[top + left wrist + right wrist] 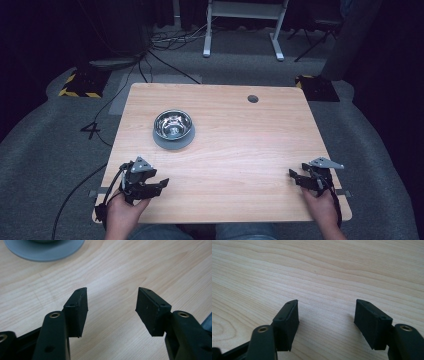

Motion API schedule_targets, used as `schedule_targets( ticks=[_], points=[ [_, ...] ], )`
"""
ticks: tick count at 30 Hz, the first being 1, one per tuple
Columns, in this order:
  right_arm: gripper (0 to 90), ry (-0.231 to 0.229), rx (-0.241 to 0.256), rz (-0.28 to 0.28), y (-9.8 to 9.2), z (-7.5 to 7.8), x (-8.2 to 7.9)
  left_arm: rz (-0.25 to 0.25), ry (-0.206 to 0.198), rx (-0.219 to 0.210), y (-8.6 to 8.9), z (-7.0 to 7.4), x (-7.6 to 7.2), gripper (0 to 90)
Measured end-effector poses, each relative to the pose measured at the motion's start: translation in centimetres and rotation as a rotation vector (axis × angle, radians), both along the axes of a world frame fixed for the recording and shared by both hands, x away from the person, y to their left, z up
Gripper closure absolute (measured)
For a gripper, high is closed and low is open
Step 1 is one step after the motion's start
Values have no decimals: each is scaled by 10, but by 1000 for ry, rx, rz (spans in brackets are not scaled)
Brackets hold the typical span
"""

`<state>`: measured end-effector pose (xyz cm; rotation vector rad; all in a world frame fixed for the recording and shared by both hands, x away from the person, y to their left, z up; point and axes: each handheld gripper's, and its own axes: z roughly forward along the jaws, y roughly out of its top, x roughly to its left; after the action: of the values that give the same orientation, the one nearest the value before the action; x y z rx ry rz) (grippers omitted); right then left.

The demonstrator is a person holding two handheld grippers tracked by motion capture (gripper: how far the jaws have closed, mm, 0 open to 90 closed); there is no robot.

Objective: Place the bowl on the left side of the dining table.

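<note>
- Table [240,150]: light wood top, cable hole [253,98] near far edge; both grippers rest at the near edge, well apart, one per corner.
- Bowl [173,124]: shiny steel, upright on a grey saucer [172,140], left-centre of table, ahead of the left gripper [161,185] and a bit to its right. Looks empty, tho the glare makes that hard to tell.
- Left gripper: jaws wide, nothing btwn them, angled toward mid-table. It's nearest the bowl, so prob. the one to reach.
- Right gripper [294,176]: jaws wide too, empty, far from bowl.
- Doing it well (my read): go forward w/ left, keep jaws spread, take the bowl wall over the rim, not the saucer; steel is slick, so close squarely and lift slowly.
- Views: high view gives the whole layout; left gripper view adds the saucer's edge [45,252] at top, close up; right gripper view [327,322] has bare wood grain ahead.
</note>
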<state>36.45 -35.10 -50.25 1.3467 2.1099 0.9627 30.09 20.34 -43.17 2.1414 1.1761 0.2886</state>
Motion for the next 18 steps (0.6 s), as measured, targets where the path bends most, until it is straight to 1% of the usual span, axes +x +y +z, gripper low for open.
schedule_targets(
  ticks=[3,5,6,9,11,12,13,14,17,18],
  points=[
    [363,-2,0,3,0,0,0,-16,40,21,-4,-8,4,423],
    [363,0,0,0,0,0,0,-21,52,38,-8,-13,6,423],
    [363,0,0,0,0,0,0,-27,67,36,-10,-15,6,423],
    [363,-1,0,2,0,0,0,-43,87,70,-13,-22,9,422],
    [363,-1,0,1,0,0,0,-49,109,66,-15,-26,12,420],
    [363,0,0,0,0,0,0,-48,118,73,-16,-29,13,419],
    [363,1,0,0,0,0,0,-52,118,84,-16,-30,14,418],
    [363,0,0,0,0,0,0,-42,117,91,-17,-32,14,419],
    [363,0,0,0,0,0,0,-59,134,95,-20,-37,15,417],
    [363,-1,0,1,0,0,0,-56,128,111,-21,-38,15,417]
  ],
)
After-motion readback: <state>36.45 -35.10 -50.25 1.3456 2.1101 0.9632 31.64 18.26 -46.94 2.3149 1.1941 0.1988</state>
